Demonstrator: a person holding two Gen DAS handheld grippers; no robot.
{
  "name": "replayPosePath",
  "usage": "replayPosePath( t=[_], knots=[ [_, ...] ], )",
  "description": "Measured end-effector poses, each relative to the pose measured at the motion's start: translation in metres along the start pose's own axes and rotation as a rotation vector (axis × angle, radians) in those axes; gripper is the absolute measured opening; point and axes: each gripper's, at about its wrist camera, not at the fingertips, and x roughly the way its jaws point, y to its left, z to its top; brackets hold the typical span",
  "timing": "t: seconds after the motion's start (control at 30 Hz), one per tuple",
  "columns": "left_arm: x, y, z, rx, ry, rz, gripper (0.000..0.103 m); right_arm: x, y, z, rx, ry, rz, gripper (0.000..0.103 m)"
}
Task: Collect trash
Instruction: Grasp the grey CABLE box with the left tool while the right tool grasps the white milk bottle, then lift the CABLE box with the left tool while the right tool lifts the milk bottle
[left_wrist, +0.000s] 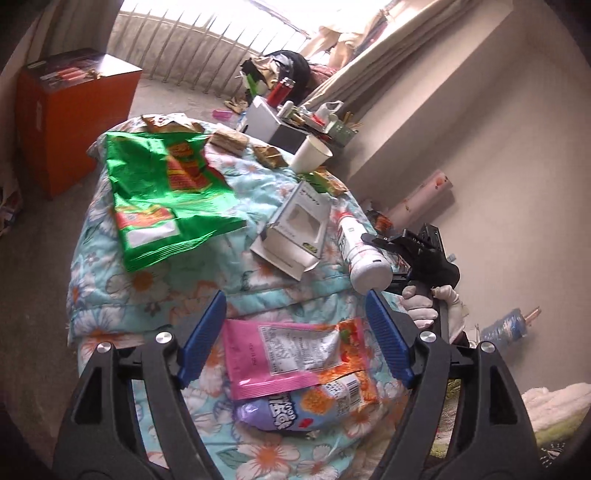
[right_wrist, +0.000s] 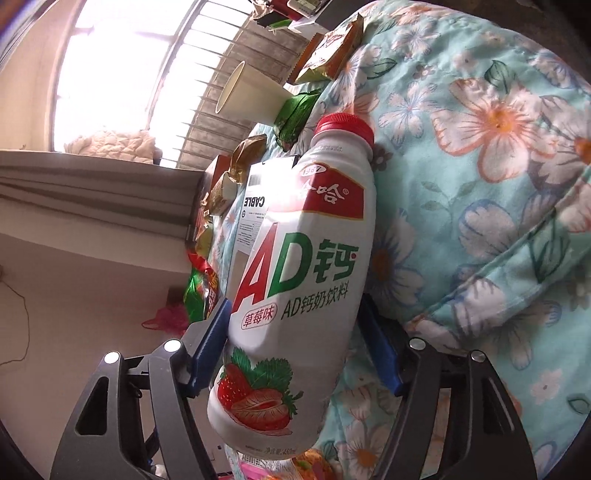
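Two blue pads of left gripper (left_wrist: 295, 334) closest to lens, spread wide, gripping nothing, hovering over pink snack packet (left_wrist: 284, 354) and purple-blue packet (left_wrist: 295, 410) overlapping just below it. One floral quilt (left_wrist: 155, 291) in pale blue, white and orange underneath everything.

Counted from left wrist view: one large green snack bag (left_wrist: 162, 199), one white carton with cut-out window (left_wrist: 295, 229), one paper cup (left_wrist: 312, 155), several brown and green wrappers (left_wrist: 229, 142) along far edge, one white drink bottle (left_wrist: 364, 251) with red cap at quilt's right edge.

Right wrist view only: bottle's label with big red and green letters and strawberry picture, bottle (right_wrist: 295, 277) lying between pads of right gripper (right_wrist: 293, 347). Left pad against bottle; right pad largely hidden behind it, so firm clamp impossible to confirm.

Left wrist view only: white-gloved hand (left_wrist: 432, 306) on black handle of right gripper beside bottle base; orange box (left_wrist: 77, 110) on grey floor; cluttered low stand (left_wrist: 295, 122) beyond quilt; railing, bright window, beige curtain, cream wall.
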Motion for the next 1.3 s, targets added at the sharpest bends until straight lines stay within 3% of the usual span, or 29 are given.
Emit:
replayPosePath(
  t=[0.2,0.4,0.6,0.8,1.07,1.3],
  knots=[
    [0.055,-0.043,0.026,0.116,0.054,0.012,0.079,-0.063,-0.019,-0.031,-0.058,0.032,-0.022,0.066],
    [0.115,-0.074,0.053,0.214,0.057,0.165,0.083,-0.106,-0.030,-0.070,-0.135,0.032,-0.106,0.065],
    [0.190,-0.086,0.072,0.305,0.216,0.213,0.083,-0.122,-0.058,-0.080,-0.089,0.013,-0.052,0.065],
    [0.251,-0.085,0.095,0.361,0.308,0.297,0.083,-0.131,-0.077,-0.076,-0.057,-0.009,-0.019,0.065],
    [0.280,-0.071,0.113,0.306,0.364,0.321,0.083,-0.142,-0.089,-0.081,-0.055,-0.017,-0.001,0.065],
    [0.280,-0.034,0.121,0.100,0.390,0.286,0.083,-0.142,-0.092,-0.089,-0.046,-0.003,0.028,0.065]
  ],
)
